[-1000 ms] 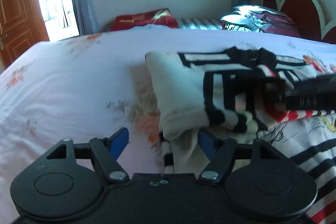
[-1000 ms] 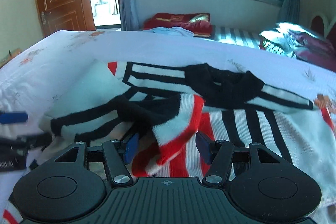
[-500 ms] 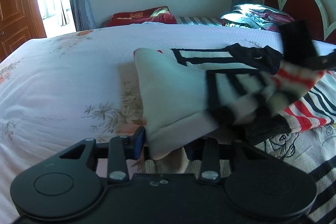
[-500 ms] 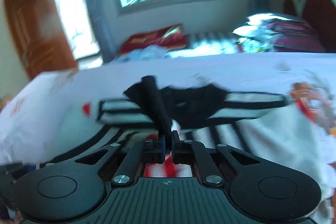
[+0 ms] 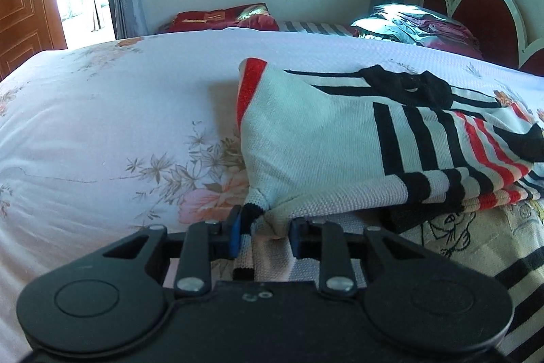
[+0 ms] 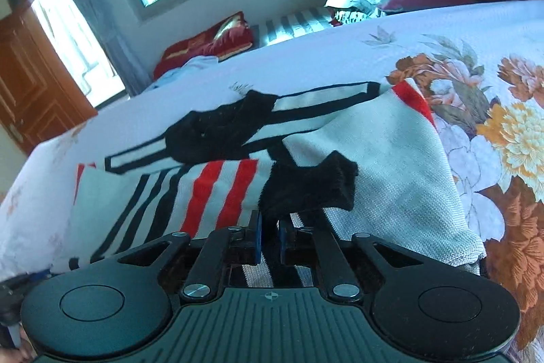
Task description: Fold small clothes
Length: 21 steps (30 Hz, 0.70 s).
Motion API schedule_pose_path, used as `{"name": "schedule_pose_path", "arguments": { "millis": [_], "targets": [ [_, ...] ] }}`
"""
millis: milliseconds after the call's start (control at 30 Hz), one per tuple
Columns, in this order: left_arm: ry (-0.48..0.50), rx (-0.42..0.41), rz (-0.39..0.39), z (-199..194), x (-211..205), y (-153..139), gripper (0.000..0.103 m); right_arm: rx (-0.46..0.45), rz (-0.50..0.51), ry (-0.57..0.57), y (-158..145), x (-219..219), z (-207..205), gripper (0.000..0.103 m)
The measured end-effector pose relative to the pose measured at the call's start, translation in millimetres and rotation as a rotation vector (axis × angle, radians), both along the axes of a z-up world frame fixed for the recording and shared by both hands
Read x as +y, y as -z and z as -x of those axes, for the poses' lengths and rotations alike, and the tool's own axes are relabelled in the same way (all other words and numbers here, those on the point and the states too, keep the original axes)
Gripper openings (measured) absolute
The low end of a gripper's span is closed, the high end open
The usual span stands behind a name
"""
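Observation:
A knit sweater (image 5: 306, 138) with white, black and red stripes lies on the bed, black collar (image 5: 408, 87) at the far side. My left gripper (image 5: 265, 235) is at its near left corner. Its jaws are closing, and bunched fabric with a black edge fills the gap and touches both pads. In the right wrist view the sweater (image 6: 384, 165) lies tilted. My right gripper (image 6: 270, 240) pinches the black sleeve cuff (image 6: 309, 189), which stands up over the folded body. Its jaws are opening slightly, with the cuff still between the pads.
The sweater rests on a floral bedsheet (image 5: 102, 125), partly over another striped garment with a cartoon drawing (image 5: 452, 227). A pile of pillows (image 5: 414, 22) and a red cushion (image 5: 221, 17) lie beyond the bed. The headboard (image 5: 482, 5) stands at the right, a wooden door (image 5: 20, 5) at the left.
My right gripper shut on the black cuff and carried the sleeve sideways across the sweater while rolling. My left gripper's jaws narrowed onto the sweater's near corner.

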<state>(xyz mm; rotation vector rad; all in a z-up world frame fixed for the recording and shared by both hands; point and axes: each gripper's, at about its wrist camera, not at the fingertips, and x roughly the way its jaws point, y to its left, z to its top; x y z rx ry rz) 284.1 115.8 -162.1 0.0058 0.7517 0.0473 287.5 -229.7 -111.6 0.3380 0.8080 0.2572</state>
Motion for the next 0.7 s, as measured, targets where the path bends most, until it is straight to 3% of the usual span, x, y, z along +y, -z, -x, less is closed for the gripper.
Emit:
{"name": "schedule_pose_path", "arguments": {
  "millis": [67, 133, 267, 300, 333, 367, 600, 700],
  "targets": [
    [-0.004, 0.002, 0.0, -0.5, -0.5, 0.7, 0.027, -0.005, 0.009, 0.01, -0.6, -2.0, -1.6, 0.022],
    [-0.002, 0.004, -0.002, -0.6, -0.8, 0.7, 0.027, -0.01, 0.009, 0.04, -0.1, -6.8, -1.6, 0.045],
    [-0.002, 0.008, -0.006, -1.0, -1.8, 0.3, 0.027, 0.025, -0.061, 0.057, 6.3, -13.1, -8.5, 0.044],
    [-0.004, 0.008, -0.008, -1.2, -2.3, 0.3, 0.027, 0.027, -0.053, 0.069, 7.4, -12.0, -9.7, 0.037],
    [-0.005, 0.008, -0.01, -1.3, -2.9, 0.3, 0.027, 0.028, -0.039, 0.081, 7.7, -11.1, -11.1, 0.016],
    [-0.005, 0.009, -0.012, -1.4, -3.3, 0.3, 0.027, 0.03, -0.047, 0.086, 7.2, -10.8, -12.1, 0.009],
    [-0.001, 0.012, -0.011, -2.3, -2.8, 0.6, 0.027, -0.088, 0.011, 0.034, -20.5, -7.9, 4.2, 0.006],
    [0.003, 0.011, -0.019, -2.2, -3.8, 1.7, 0.029, -0.036, 0.062, 0.022, -5.2, -11.6, 7.5, 0.006]
  ]
}}
